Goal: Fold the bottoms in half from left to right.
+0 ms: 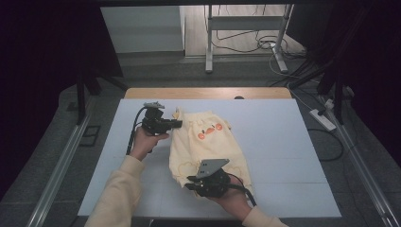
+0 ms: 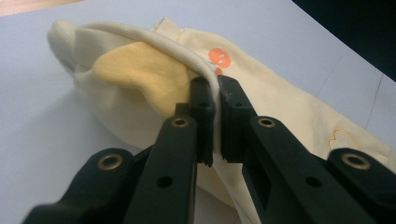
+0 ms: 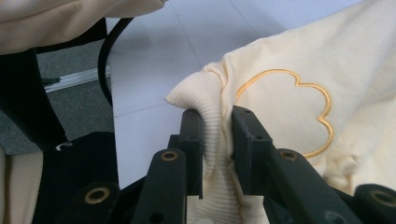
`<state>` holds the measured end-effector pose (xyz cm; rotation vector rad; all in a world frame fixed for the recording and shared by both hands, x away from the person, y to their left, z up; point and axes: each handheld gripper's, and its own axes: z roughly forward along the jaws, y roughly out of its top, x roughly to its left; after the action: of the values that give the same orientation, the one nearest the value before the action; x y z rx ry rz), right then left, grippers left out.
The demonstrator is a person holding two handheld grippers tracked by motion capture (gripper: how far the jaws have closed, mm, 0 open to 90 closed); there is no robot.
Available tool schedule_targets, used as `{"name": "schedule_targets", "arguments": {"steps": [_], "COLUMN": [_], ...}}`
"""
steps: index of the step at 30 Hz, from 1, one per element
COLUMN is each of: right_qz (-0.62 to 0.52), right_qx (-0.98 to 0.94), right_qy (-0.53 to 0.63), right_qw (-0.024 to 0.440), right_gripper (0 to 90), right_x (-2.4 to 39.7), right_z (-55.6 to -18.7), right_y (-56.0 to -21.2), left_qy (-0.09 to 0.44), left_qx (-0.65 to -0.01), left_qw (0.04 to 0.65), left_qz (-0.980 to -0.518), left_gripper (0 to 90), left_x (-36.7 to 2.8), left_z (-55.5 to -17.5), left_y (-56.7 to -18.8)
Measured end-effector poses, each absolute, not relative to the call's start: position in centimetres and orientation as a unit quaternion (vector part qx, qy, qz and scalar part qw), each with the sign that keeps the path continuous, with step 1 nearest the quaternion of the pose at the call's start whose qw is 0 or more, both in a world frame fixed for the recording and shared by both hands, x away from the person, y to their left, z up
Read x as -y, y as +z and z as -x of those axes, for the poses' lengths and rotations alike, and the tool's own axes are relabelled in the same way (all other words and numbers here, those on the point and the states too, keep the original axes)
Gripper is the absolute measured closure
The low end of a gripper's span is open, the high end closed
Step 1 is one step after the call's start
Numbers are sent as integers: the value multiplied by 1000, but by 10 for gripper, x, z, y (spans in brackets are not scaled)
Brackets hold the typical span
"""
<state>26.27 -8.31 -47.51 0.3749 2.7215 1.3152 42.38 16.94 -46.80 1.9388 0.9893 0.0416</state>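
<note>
I am holding a pale yellow baby garment (image 1: pixel 208 146) with both grippers on the white table (image 1: pixel 283 142). It is lying a little left of the table's centre, running from about 11 o'clock down to about 5 o'clock in the high view, with an orange duck-face print (image 1: pixel 209 131) on its upper half.

My left gripper (image 1: pixel 178 124) is sitting at the garment's 10 o'clock corner, pointing toward 3 o'clock. In the left gripper view its jaws are standing pressed together on the ribbed cream edge (image 2: pixel 163 39) of the cloth (only a thin strip of fabric is passing between the pads), and the yellow lining (image 2: pixel 140 74) is showing just to 10 o'clock of them. Two orange patches (image 2: pixel 219 58) are lying right behind the jaw tips.

My right gripper (image 1: pixel 191 182) is at the garment's 6 o'clock end, its grey plate (image 1: pixel 211 166) facing up. In the right gripper view its jaws are clamping a thicker fold of ribbed cuff (image 3: pixel 205 107), which is bunching up between the pads and rising above them. An embroidered orange cloud outline (image 3: pixel 292 109) is lying just at 2 o'clock of the jaws. My sleeve (image 1: pixel 118 194) is matching the cloth in colour.
</note>
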Motion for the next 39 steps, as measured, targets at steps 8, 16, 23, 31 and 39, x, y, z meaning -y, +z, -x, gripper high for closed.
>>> {"name": "schedule_targets", "arguments": {"steps": [8, 16, 23, 31, 39], "right_qz": [-145, -156, -163, -173, -183], "right_qx": [-889, -887, -886, -883, -880], "right_qy": [431, 431, 429, 431, 433], "right_qw": [56, 59, 63, 69, 71], "right_gripper": [746, 746, 747, 747, 749], "right_x": [98, 108, 117, 127, 137], "right_z": [-264, -264, -265, -267, -267], "right_y": [-476, -476, -477, -476, -475], "left_qy": [13, 16, 19, 25, 27], "left_qx": [-392, -393, -392, -390, -389], "left_qw": [464, 466, 464, 464, 462], "left_qz": [-794, -793, -794, -795, -796], "left_gripper": [845, 845, 844, 844, 844], "left_x": [-156, -154, -151, -147, -140], "left_z": [-430, -427, -426, -428, -430], "left_y": [-469, -468, -468, -469, -470]}}
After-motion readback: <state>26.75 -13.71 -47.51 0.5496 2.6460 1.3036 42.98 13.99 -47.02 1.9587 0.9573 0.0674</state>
